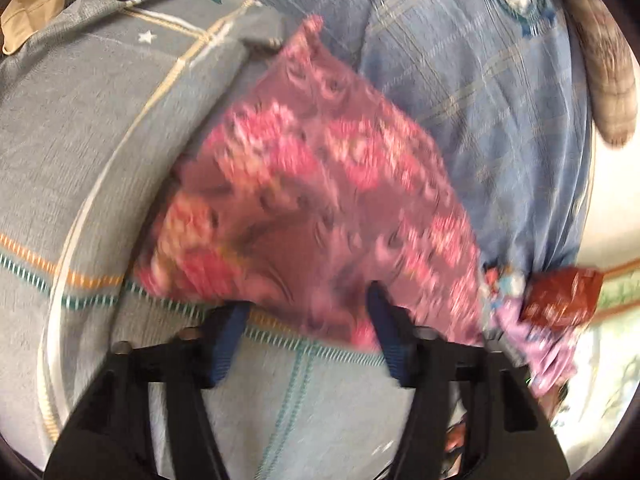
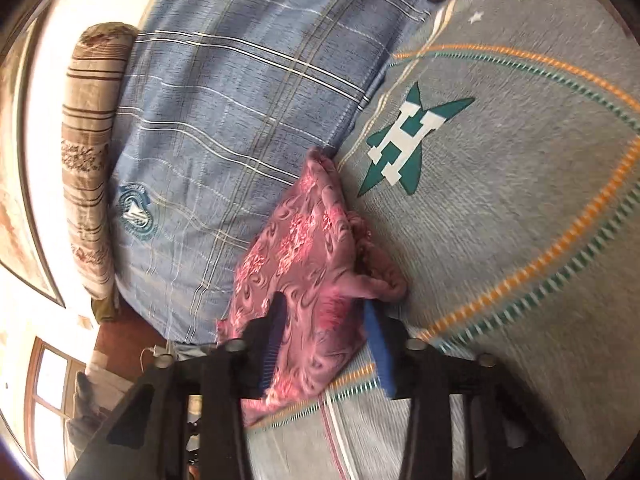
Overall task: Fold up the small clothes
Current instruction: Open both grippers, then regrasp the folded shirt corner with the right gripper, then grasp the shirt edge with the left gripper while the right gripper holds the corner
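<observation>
Pink floral garment (image 1: 320, 200), laid on grey bedspread (image 1: 80, 160) for folding: straddled by part-open left gripper (image 1: 308, 332) and right gripper (image 2: 324, 344), unpinched.

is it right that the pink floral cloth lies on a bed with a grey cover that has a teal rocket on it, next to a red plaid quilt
Not quite: the quilt is blue plaid, not red, as the right wrist view shows. The rest holds: the pink floral cloth lies on the bed, on the grey cover with the teal rocket, beside that quilt.
</observation>
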`<state>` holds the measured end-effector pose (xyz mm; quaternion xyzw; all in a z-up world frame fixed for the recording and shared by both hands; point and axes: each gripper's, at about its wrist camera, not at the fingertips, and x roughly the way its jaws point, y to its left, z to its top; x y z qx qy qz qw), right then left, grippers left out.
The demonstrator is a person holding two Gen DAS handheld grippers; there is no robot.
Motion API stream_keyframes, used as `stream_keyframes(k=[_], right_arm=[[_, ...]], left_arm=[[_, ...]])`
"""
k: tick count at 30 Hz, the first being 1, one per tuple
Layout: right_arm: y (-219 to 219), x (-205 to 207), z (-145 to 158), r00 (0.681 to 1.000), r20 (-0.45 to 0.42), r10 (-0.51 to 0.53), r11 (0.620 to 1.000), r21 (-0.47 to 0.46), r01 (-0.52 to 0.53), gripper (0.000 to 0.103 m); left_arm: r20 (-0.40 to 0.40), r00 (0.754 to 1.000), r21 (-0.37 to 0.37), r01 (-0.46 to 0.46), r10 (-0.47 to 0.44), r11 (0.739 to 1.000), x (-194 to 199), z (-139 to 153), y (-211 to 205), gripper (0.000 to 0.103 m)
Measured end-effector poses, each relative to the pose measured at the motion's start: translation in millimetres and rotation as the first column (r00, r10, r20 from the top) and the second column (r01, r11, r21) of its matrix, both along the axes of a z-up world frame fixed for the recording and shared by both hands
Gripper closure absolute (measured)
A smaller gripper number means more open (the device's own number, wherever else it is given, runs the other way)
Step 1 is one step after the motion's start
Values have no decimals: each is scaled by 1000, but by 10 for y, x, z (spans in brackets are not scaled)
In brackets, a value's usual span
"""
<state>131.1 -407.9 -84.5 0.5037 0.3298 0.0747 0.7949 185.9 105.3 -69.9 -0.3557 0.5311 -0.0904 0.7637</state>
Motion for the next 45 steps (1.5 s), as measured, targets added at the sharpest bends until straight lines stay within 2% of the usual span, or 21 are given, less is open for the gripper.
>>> stream_keyframes(k=[1, 2, 5, 7, 10, 12, 15, 16, 19, 20, 23, 26, 28, 33, 38, 42, 45], right_arm=[[-8, 44, 5, 1000, -24, 7, 1000, -2, -7, 97], [-14, 99, 46, 999, -40, 15, 1000, -21, -16, 97], [17, 75, 460, 998, 67, 18, 989, -147, -8, 97], [35, 31, 572, 996, 82, 30, 977, -212, -12, 97], [32, 43, 445, 999, 6, 41, 961, -274, -38, 97], [0, 47, 192, 997, -55, 51, 960, -271, -64, 97], [-48, -47, 11, 999, -14, 42, 977, -206, -44, 99], [-56, -46, 22, 999, -17, 38, 979, -198, -41, 95], [-32, -32, 65, 999, -30, 39, 976, -215, -45, 94], [-22, -38, 78, 998, -39, 39, 975, -217, -46, 93], [-19, -99, 154, 999, -38, 19, 974, -223, -27, 83], [-6, -196, 353, 999, 2, -33, 955, -293, 32, 72], [-24, -283, 450, 997, 43, -66, 937, -340, 77, 57], [78, -363, 629, 991, 106, -86, 882, -454, 125, 42], [440, -280, 673, 996, 86, -15, 820, -569, 61, 39], [918, -196, 728, 993, 63, 97, 758, -652, -33, 39], [1275, -170, 743, 983, 50, 179, 726, -681, -98, 36]], left_arm=[[5, 1000, -25, -11, 11, 1000, 33, 28, 19, 88], [12, 1000, -37, -17, 18, 999, 49, 46, 57, 89], [33, 999, 14, -35, 34, 999, 16, 68, 129, 89], [11, 999, 30, -49, 48, 998, -7, -17, 149, 89], [-28, 998, 57, -60, 62, 997, -61, -170, 217, 89], [-18, 998, 63, -58, 59, 996, -76, -188, 221, 89], [-24, 998, 106, -56, 58, 993, -76, -130, 181, 89], [-17, 998, 138, -54, 57, 989, -81, -100, 146, 89], [-6, 999, 227, -49, 52, 973, -122, -35, 25, 83], [-6, 999, 245, -47, 50, 968, -134, -19, -7, 77], [9, 999, 281, -52, 51, 958, -202, 80, -90, 58], [37, 998, 319, -66, 57, 945, -264, 212, -137, 52], [53, 997, 347, -71, 56, 935, -287, 301, -154, 51], [81, 996, 383, -70, 42, 921, -326, 418, -134, 48], [95, 995, 367, -72, 40, 927, -318, 424, -19, 48], [95, 994, 352, -76, 45, 933, -271, 370, 107, 48], [91, 995, 363, -70, 39, 929, -205, 322, 194, 48]])
